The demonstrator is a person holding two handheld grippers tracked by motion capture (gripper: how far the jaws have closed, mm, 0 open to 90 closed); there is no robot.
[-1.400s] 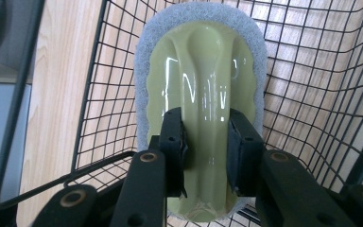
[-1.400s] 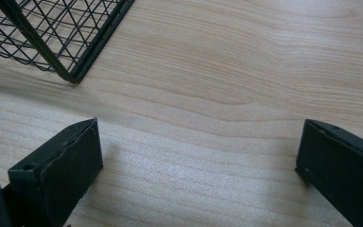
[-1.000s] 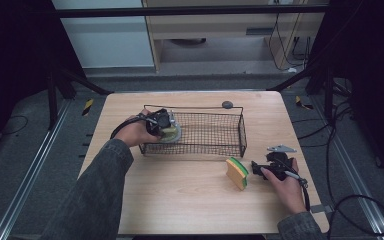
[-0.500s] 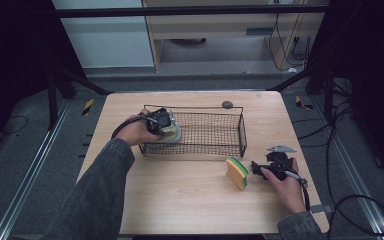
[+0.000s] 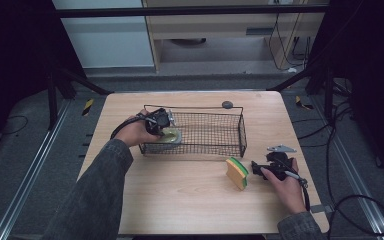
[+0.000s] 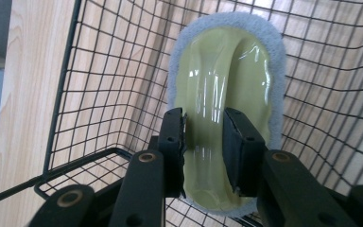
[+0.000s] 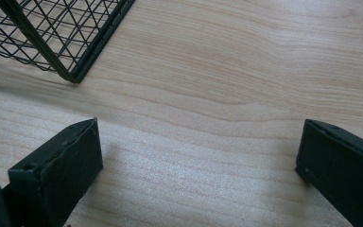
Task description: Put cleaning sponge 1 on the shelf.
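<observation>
Pale wooden table [image 5: 180,200], dark surroundings. Left gripper [image 6: 203,142] is clamped on the raised handle of a yellow-green scrubbing pad [image 6: 227,94] with a grey fleece rim — held inside the near-left end of the black wire basket [image 5: 215,132]. Right gripper [image 7: 196,161] rests on bare wood, jaws wide apart, nothing between them — a yellow-and-green sponge [image 5: 237,172] stands just beyond it.
</observation>
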